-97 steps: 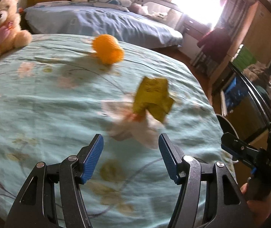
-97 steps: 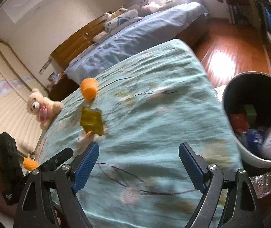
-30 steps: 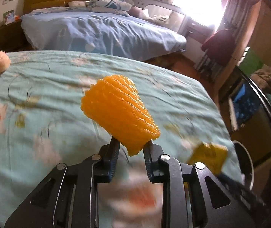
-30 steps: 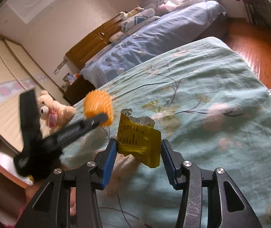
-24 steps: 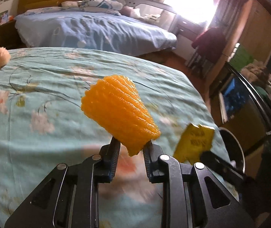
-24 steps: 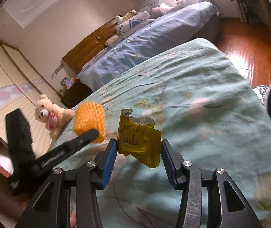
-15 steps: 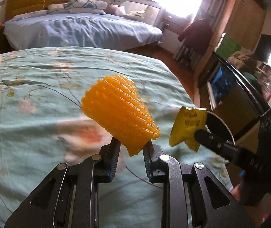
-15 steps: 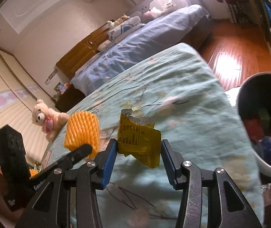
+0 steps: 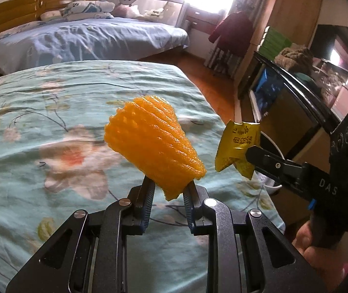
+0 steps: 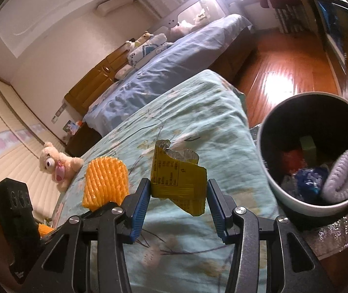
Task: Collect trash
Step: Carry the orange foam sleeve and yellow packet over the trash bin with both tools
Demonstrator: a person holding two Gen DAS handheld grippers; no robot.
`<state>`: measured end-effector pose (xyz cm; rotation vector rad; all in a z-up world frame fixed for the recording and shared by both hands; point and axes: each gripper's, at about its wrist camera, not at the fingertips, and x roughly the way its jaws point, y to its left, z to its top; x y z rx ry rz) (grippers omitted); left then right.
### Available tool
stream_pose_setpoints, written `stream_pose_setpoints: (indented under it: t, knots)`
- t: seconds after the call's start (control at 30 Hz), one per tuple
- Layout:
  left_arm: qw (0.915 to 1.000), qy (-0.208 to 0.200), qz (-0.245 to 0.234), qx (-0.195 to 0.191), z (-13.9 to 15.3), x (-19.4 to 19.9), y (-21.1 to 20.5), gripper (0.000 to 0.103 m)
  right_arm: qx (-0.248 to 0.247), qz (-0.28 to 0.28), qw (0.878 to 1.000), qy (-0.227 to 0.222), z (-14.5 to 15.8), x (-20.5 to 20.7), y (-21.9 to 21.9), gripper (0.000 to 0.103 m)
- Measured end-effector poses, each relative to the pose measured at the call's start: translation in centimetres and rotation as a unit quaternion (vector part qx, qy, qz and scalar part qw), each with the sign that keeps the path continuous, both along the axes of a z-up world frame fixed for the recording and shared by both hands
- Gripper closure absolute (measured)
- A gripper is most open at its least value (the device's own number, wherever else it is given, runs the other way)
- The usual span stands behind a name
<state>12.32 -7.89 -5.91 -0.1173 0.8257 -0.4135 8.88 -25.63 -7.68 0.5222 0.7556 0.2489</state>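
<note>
While both grippers were raised above the floral bedspread (image 9: 51,102), we recorded the following conditions. The left gripper (image 9: 168,196) had its jaws drawn nearly together, pinching the lower edge of the orange foam net (image 9: 153,144), which stood up and tilted away from the fingers, clear of the bed. The right gripper (image 10: 177,195) had its jaws partly apart, with both blue pads (image 10: 139,202) pressing on the yellow wrapper (image 10: 177,183); the wrapper's torn top edge pointed upward and its lower corner hung below the pads. In the left wrist view we saw the wrapper at the tip of the right gripper, just to the right of the foam net and apart from it. The trash bin (image 10: 269,171) stood on the floor beside the bed's corner, to the right of the wrapper, and contained a white foam net (image 10: 342,178) and other coloured scraps. A teddy bear (image 10: 56,163) sat near the far left edge of the bed.
</note>
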Motion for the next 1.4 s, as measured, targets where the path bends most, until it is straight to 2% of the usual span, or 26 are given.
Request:
stream_pose_setpoints:
  t: [1.4]
  knots:
    - [0.9951, -0.013, -0.088, 0.042, 0.6, -1.2, -9.5, 0.082, 0.032, -0.095, 0.995, 0.000, -0.4, -3.6, -8.8, 0.055]
